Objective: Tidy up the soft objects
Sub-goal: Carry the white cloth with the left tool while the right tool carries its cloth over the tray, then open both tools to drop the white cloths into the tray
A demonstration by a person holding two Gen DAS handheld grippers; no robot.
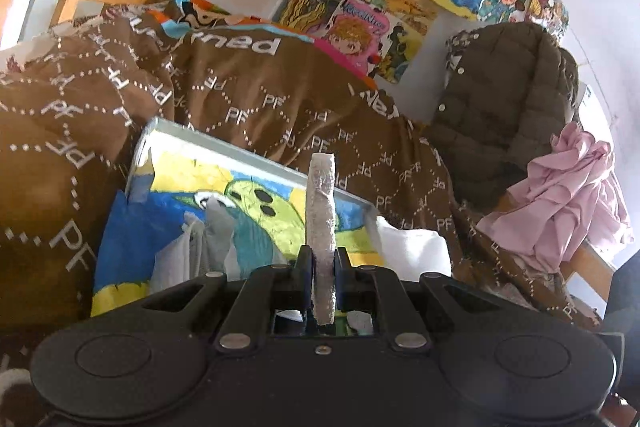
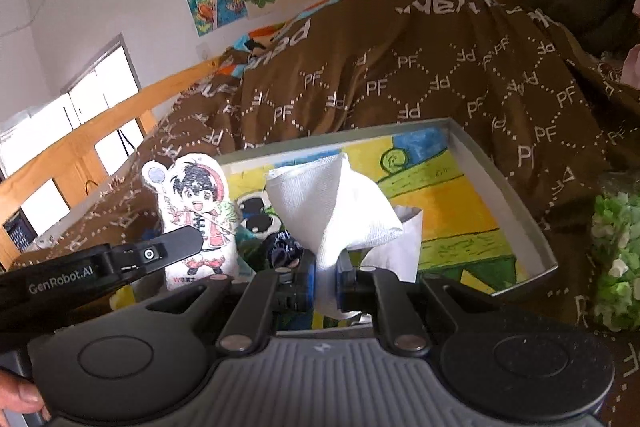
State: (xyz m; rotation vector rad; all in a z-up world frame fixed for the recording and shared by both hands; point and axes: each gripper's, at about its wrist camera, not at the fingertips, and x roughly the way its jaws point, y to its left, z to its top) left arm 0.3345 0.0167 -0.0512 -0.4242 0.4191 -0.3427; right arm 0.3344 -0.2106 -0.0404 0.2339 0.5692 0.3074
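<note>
Left wrist view shows the left tool (image 1: 322, 267) closed on a flat character cushion (image 1: 320, 211), seen edge-on at centre frame above the picture-lined tray (image 1: 256, 143) on the brown bedspread (image 1: 248, 87). Right wrist view shows that cushion face-on at left, and the right tool (image 2: 326, 275) clamped on a folded white cloth (image 2: 332, 199) over the same tray. Both pieces look light and limp. The cloth will likely droop and unfold, so a pinch at a folded corner suits it; the cushion seems stiffer and is best taken by its edge.
</note>
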